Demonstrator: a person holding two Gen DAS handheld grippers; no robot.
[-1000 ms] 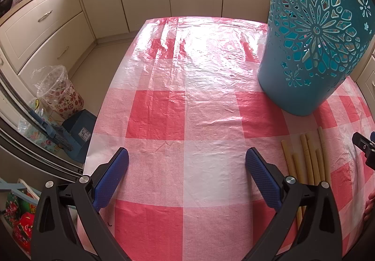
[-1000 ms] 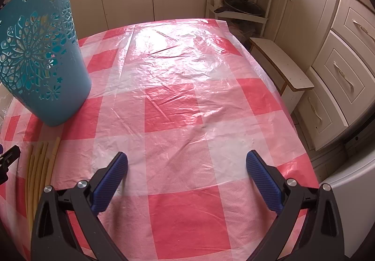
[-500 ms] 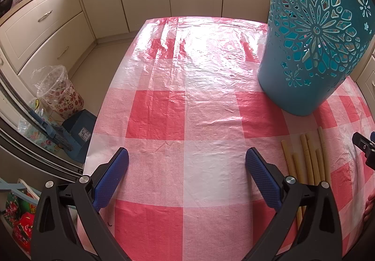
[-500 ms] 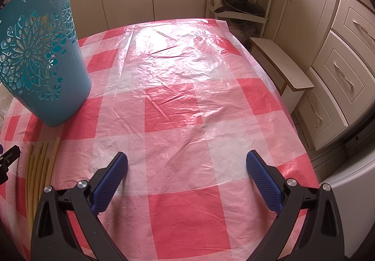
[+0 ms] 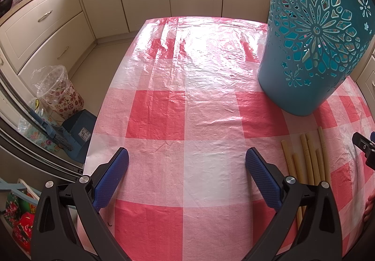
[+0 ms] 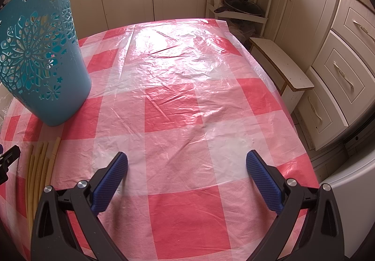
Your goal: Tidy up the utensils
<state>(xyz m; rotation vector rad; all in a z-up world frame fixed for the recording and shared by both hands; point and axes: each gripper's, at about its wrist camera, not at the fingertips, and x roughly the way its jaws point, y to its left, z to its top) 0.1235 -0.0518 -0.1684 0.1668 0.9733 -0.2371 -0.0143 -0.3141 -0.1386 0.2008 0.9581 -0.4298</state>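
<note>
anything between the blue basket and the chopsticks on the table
Nothing: in the left wrist view only bare checked tablecloth separates the blue basket from the tips of the chopsticks.

Teal basket (image 5: 311,50) with cut-out flower pattern; red-and-white checked tablecloth (image 5: 187,101); yellow chopsticks (image 5: 309,155); blue gripper pads (image 5: 262,176)

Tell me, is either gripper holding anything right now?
No. The left gripper and right gripper are open and empty; the chopsticks lie untouched on the table.
</note>
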